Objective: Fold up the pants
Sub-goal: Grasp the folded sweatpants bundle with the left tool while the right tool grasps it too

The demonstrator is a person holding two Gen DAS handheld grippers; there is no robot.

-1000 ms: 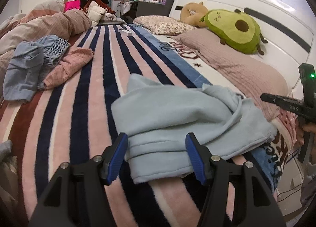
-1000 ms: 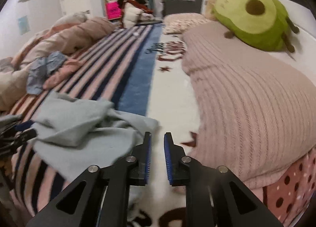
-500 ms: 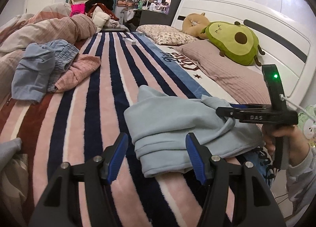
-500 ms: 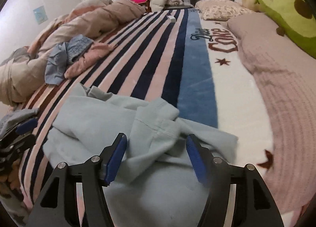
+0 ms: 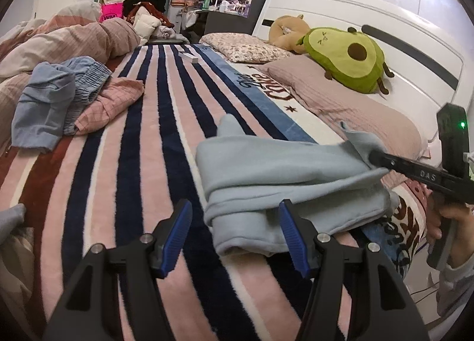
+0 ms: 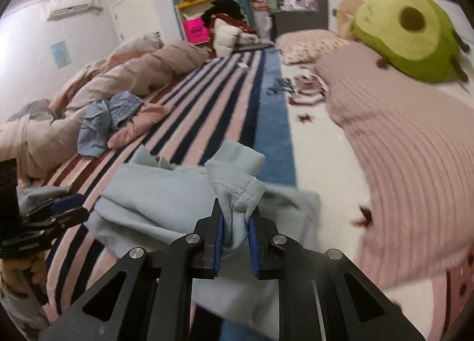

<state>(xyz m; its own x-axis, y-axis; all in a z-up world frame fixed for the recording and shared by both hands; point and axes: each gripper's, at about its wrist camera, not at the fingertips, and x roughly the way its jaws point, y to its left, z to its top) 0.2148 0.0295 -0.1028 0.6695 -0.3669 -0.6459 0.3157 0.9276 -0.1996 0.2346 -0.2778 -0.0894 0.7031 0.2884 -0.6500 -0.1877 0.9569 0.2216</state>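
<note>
Light blue pants (image 5: 275,169) lie crumpled on the striped blanket (image 5: 142,163). My left gripper (image 5: 235,233) hovers open at their near edge; a fold of cloth lies between its blue pads (image 5: 177,231) and neither pad presses on it. My right gripper (image 6: 235,237) is closing its jaws on a bunched hem of the pants (image 6: 237,190), and both pads pinch the cloth. In the left wrist view the right gripper (image 5: 374,158) holds the far right corner raised, with a hand (image 5: 444,222) on its grip. The left gripper (image 6: 59,213) shows at the right wrist view's left edge.
A heap of blue and pink clothes (image 5: 59,98) lies at the left, with a rumpled duvet (image 5: 74,41) behind it. To the right are a pink ribbed pillow (image 5: 340,101), an avocado plush (image 5: 346,59) and the white headboard (image 5: 414,44). A small white box (image 5: 189,56) sits far up the blanket.
My right gripper swung from beside the pink pillow over the pants, opened, then closed on a bunched hem and lifted it. The left gripper stayed open in place.
</note>
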